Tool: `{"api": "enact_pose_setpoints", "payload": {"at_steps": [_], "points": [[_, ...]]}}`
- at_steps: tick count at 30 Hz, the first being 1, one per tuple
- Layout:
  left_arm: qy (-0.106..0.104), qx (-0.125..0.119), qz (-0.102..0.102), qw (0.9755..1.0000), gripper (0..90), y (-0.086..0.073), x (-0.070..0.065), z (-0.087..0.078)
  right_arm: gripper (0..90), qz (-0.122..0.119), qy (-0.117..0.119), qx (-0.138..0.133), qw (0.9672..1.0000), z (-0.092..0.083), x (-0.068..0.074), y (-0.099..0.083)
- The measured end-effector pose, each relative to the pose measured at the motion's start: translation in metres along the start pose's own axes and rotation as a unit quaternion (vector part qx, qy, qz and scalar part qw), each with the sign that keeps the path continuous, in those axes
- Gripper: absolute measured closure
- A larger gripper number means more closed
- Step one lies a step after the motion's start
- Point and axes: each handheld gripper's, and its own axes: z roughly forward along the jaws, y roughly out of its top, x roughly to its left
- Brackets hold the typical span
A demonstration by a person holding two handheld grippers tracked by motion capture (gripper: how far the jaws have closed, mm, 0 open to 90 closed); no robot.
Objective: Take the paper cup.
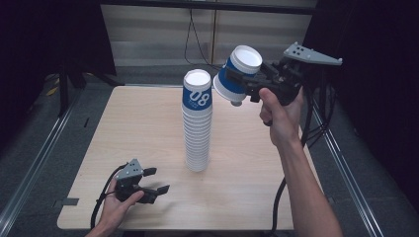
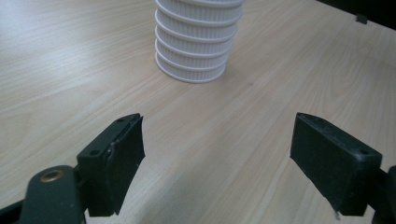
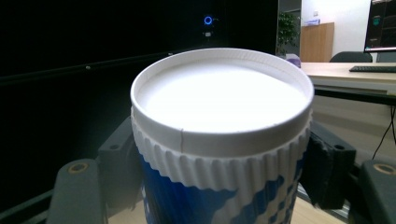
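One tall stack of cups (image 1: 197,123) stands on the one table (image 1: 148,128); one single cup (image 1: 238,74) is up beside the stack's top; two grippers.

The table (image 1: 148,123) has a pale wood-grain top, smooth with a soft sheen. The stack of cups (image 1: 197,128) looks like white paper, matt, with finely ribbed rims. The held cup (image 1: 237,76) is printed blue paper. The gripper pads (image 2: 334,161) are black, dull, rubbery.
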Motion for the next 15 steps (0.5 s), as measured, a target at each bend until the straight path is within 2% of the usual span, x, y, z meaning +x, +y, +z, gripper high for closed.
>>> {"api": "enact_pose_setpoints", "payload": {"at_steps": [5,7,9,12,15], "points": [[-0.004,-0.004,-0.005,1.0,17.4,0.001,0.001,-0.001,27.0,-0.001,-0.007,0.012,0.9999,-0.006,0.0,-0.014],[0.004,-0.004,-0.009,0.9999,17.3,0.002,0.001,-0.001,27.0,-0.001,-0.01,0.019,0.9998,-0.008,-0.001,-0.019],[0.017,-0.004,-0.003,0.9998,17.4,0.003,0.001,-0.002,27.0,0.001,-0.013,0.021,0.9997,-0.011,-0.002,-0.025],[0.012,-0.009,-0.011,0.9998,17.4,0.004,0.001,-0.003,27.0,0.005,-0.017,0.027,0.9995,-0.017,-0.004,-0.034],[0.008,-0.015,-0.009,0.9998,17.3,0.006,0.0,-0.006,27.0,0.0,-0.026,0.04,0.9989,-0.025,-0.004,-0.041]]}}
